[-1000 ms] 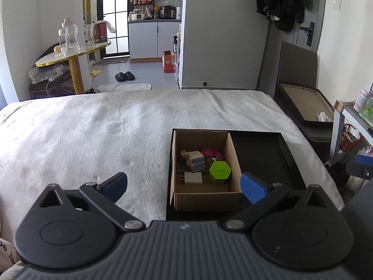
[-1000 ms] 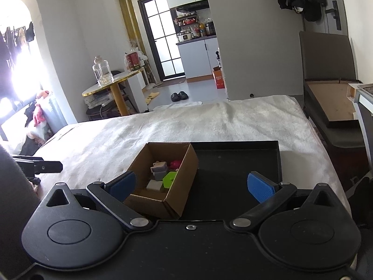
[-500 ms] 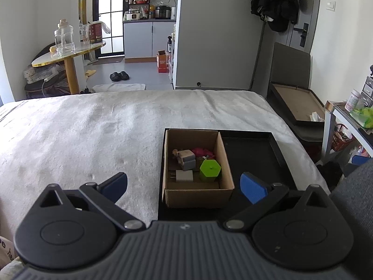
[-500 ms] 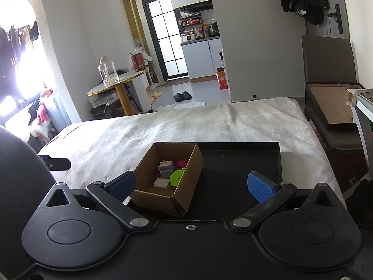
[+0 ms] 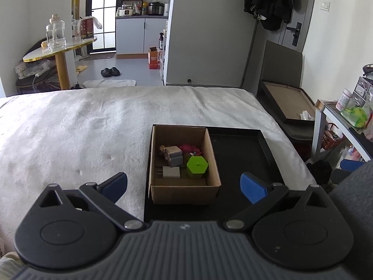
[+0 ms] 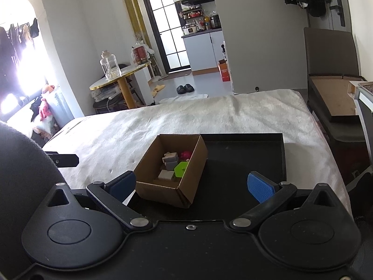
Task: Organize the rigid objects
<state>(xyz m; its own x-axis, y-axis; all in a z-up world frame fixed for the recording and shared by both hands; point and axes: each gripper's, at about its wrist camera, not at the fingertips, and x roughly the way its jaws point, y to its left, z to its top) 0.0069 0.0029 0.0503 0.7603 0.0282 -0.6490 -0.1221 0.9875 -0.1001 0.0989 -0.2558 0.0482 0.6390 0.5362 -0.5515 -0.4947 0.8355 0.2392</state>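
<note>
An open cardboard box (image 5: 212, 154) (image 6: 197, 163) stands in the left part of a black tray (image 5: 240, 149) (image 6: 242, 156) on the bed. Inside lie a green hexagonal piece (image 5: 197, 166) (image 6: 181, 169), a white plug adapter (image 5: 171, 172) (image 6: 166, 175), grey blocks (image 5: 174, 155) (image 6: 170, 158) and a pink item (image 5: 188, 148) (image 6: 185, 154). My left gripper (image 5: 184, 186) is open, held near and above the box with nothing between its blue pads. My right gripper (image 6: 191, 185) is open too, empty, in front of the box and tray.
A white fuzzy blanket (image 5: 81, 128) (image 6: 233, 114) covers the bed. Beyond it are a round yellow table (image 5: 58, 49) with a glass jar (image 5: 55, 33), slippers (image 5: 110, 71) on the floor, and a dark chair (image 5: 283, 88) at the right. A cluttered shelf (image 5: 349, 116) stands at far right.
Both grippers have drawn back and risen a little, so the box and tray sit farther off and more centred. Both stay open; nothing in the box has moved.
</note>
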